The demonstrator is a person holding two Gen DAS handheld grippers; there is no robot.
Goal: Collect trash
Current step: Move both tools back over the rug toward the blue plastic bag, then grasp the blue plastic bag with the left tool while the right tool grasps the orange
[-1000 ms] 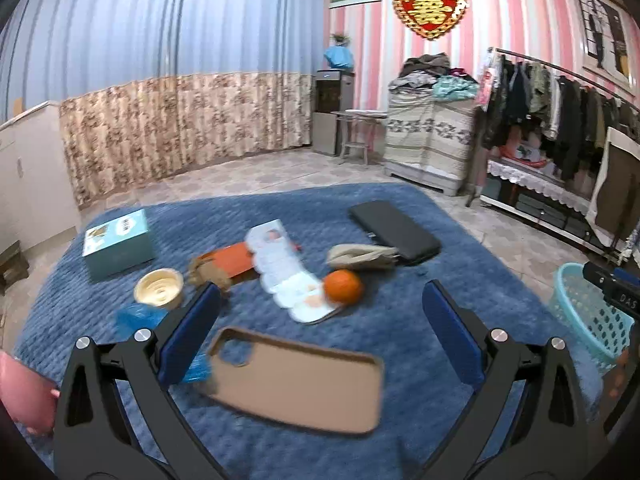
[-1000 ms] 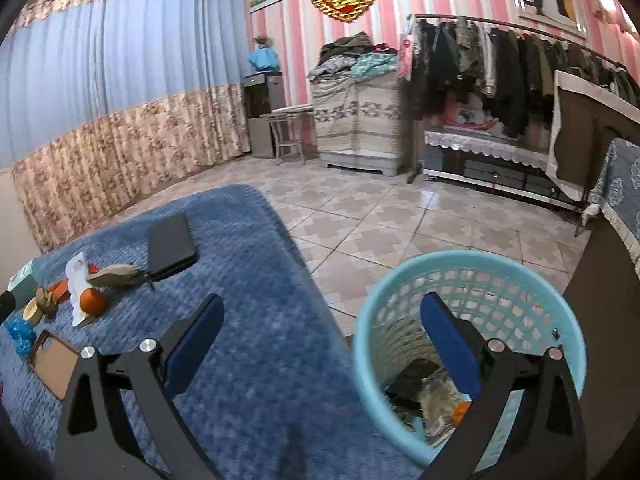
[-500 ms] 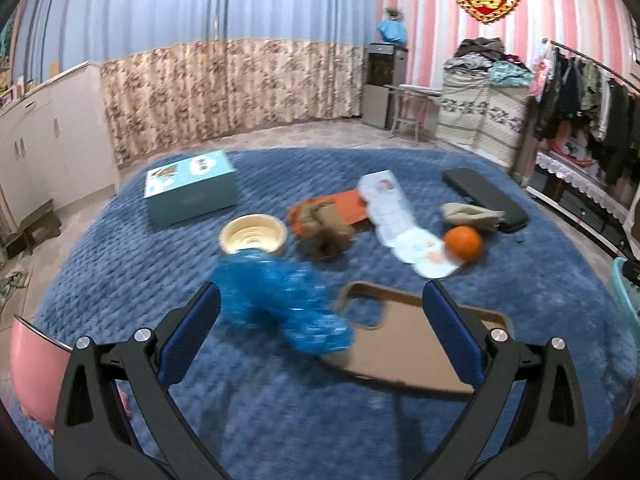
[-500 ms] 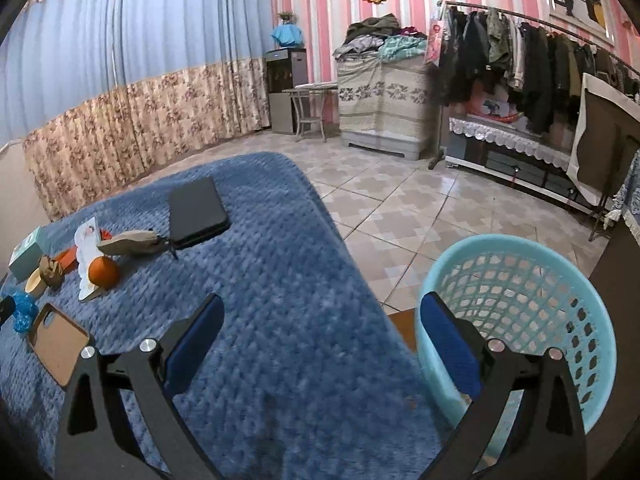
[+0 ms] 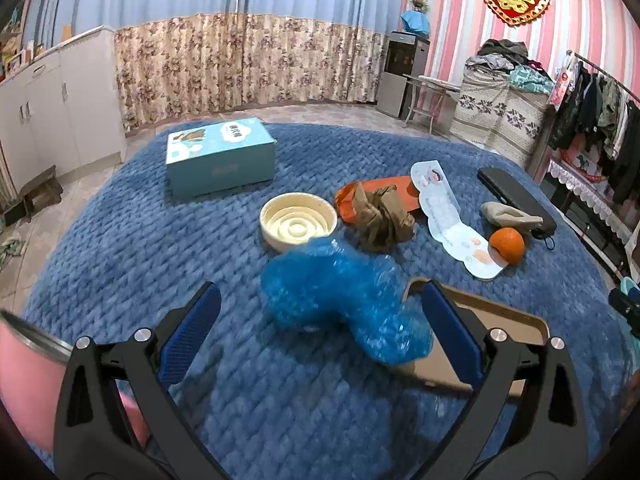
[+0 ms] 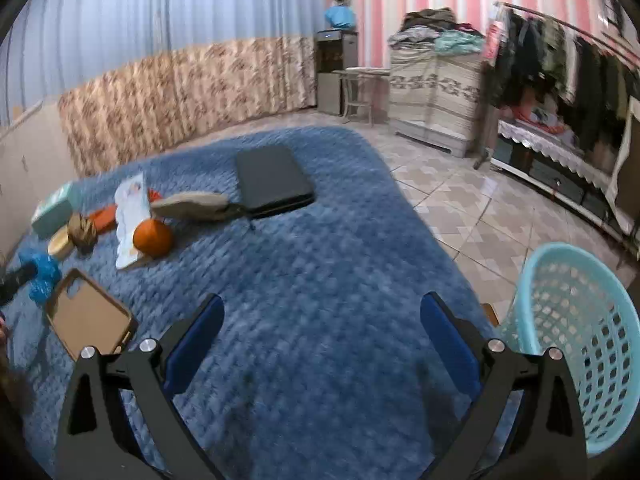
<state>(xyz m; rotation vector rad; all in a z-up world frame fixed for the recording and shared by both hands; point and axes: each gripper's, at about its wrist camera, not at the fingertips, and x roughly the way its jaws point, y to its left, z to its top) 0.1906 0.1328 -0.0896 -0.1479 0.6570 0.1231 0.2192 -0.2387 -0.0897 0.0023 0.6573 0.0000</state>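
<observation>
A crumpled blue plastic bag (image 5: 340,300) lies on the blue blanket, partly over a brown phone case (image 5: 480,344). My left gripper (image 5: 320,336) is open, its fingers on either side of the bag's near end. Behind the bag lie a crumpled brown wrapper (image 5: 382,218), an orange wrapper (image 5: 352,200), a white paper strip (image 5: 448,220) and an orange fruit (image 5: 507,243). My right gripper (image 6: 322,344) is open over bare blanket, holding nothing. The light blue trash basket (image 6: 576,332) stands on the floor to its right. The blue bag (image 6: 40,274) appears at far left there.
A cream bowl (image 5: 298,226) and a teal box (image 5: 220,156) sit further back. A black case (image 6: 272,180) and a beige pouch (image 6: 190,204) lie at the blanket's far side. A pink cup (image 5: 24,384) is at my left. Tiled floor lies beyond the blanket.
My left gripper has swung left and come closer to the blue bag, which now lies between its fingers. My right gripper has turned left, away from the basket, towards the blanket.
</observation>
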